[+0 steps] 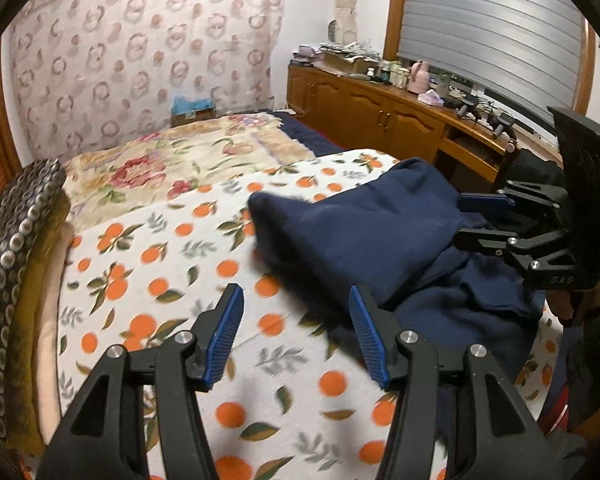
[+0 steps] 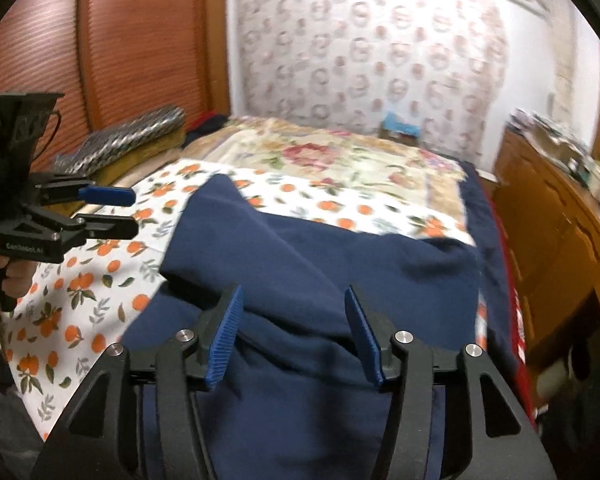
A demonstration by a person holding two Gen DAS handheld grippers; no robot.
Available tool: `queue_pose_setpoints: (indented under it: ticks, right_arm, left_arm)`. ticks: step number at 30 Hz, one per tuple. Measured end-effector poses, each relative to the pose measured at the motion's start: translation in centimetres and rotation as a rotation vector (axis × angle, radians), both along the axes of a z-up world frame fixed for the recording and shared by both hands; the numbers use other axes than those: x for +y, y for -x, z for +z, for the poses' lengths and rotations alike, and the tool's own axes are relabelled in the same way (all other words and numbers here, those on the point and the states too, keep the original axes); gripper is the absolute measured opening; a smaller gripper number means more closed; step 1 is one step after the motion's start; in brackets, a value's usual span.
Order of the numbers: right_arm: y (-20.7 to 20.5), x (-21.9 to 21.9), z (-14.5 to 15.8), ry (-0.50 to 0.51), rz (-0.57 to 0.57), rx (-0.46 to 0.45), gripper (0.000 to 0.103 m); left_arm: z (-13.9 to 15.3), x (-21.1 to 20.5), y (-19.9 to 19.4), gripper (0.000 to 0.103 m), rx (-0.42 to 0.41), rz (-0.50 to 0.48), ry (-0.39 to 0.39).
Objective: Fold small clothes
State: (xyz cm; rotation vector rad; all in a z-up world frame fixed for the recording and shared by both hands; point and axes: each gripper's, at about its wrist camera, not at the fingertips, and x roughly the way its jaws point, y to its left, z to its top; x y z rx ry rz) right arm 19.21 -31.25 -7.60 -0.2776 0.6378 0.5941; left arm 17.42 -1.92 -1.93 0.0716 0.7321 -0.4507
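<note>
**2 open grippers above a part-folded navy garment**

2 views show a bed with an orange-print sheet (image 1: 228, 364) and 1 navy garment (image 2: 312, 264) lying on its near right part. The left gripper (image 1: 296, 334) hangs over bare sheet just left of the garment, jaws apart with nothing between them. The right gripper (image 2: 292, 334) is over the garment's near edge, jaws apart; cloth lies below them, and the pads do not appear to press on it. The garment has 1 layer lapped over another, its far left corner lying loose on the sheet, which suggests a fold just laid and both tools freed for the next grasp. A floral blanket (image 1: 188, 164) covers the far bed. As for containers, 1 small box (image 1: 192, 114) stands at the far wall, with blue stuff on top; what it holds cannot be told. The cabinet (image 1: 384, 114) on the right carries clutter too blurred to name.
</note>
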Motion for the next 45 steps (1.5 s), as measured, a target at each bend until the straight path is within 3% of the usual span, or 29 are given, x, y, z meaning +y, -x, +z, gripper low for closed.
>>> queue_pose_setpoints:
  ticks: [8, 19, 21, 22, 25, 28, 36, 45]
  right_arm:
    - [-1.3, 5.3, -2.2, 0.078, 0.133, 0.083, 0.055]
    - [-2.2, 6.0, -4.2, 0.191, 0.126, 0.105, 0.057]
    - [-2.3, 5.9, -4.4, 0.207, 0.121, 0.098, 0.052]
    - [-2.4, 5.8, -4.4, 0.211, 0.120, 0.095, 0.039]
    - [-2.9, 4.8, -3.8, 0.139, 0.128, 0.131, 0.018]
    - [-3.4, 3.4, -2.5, 0.045, 0.113, 0.146, 0.012]
    - [-4.4, -0.1, 1.6, -0.099, 0.063, 0.106, 0.010]
    - [-5.4, -0.3, 1.0, -0.079, 0.057, 0.120, 0.013]
  left_arm:
    - [-1.1, 2.5, 0.5, 0.054, 0.024, 0.019, 0.028]
    - [-1.8, 3.3, 0.0, 0.054, 0.039, 0.022, 0.040]
    - [-1.8, 3.3, 0.0, 0.054, 0.037, 0.024, 0.037]
    - [-1.8, 3.2, -0.1, 0.054, 0.036, 0.024, 0.036]
    - [-1.8, 3.1, -0.1, 0.054, 0.030, 0.021, 0.036]
    - [-1.7, 2.9, -0.3, 0.054, 0.030, 0.018, 0.035]
    - [-1.7, 1.8, -0.2, 0.054, 0.033, 0.004, 0.032]
    - [-1.9, 0.7, 0.0, 0.054, 0.037, -0.012, 0.020]
